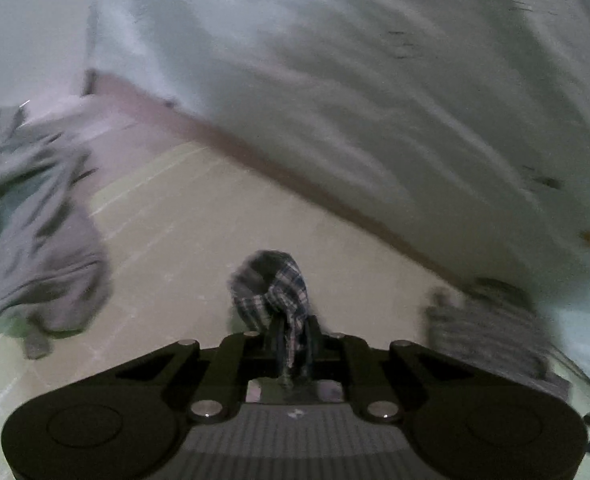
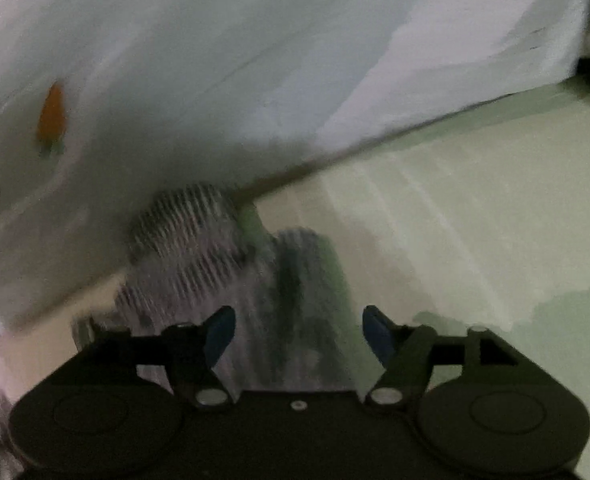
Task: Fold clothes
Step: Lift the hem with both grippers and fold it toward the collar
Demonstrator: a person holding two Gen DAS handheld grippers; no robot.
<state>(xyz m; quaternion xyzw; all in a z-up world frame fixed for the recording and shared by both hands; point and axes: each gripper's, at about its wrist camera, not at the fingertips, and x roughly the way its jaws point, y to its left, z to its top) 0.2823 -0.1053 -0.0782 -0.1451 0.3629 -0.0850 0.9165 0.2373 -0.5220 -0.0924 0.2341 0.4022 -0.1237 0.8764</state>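
My left gripper is shut on a blue-and-white checked cloth, which bunches up in a knot just beyond the fingertips, above the pale floor. A grey garment lies crumpled on the floor at the left. A striped grey garment lies at the right, by the foot of the white sheet. In the right wrist view that striped garment lies just ahead of my right gripper, which is open and empty, its blue-padded fingers apart. Both views are blurred.
A bed draped in a white sheet fills the upper part of both views, with an orange mark on it. A brown base strip runs under it. Pale tiled floor spreads to the right.
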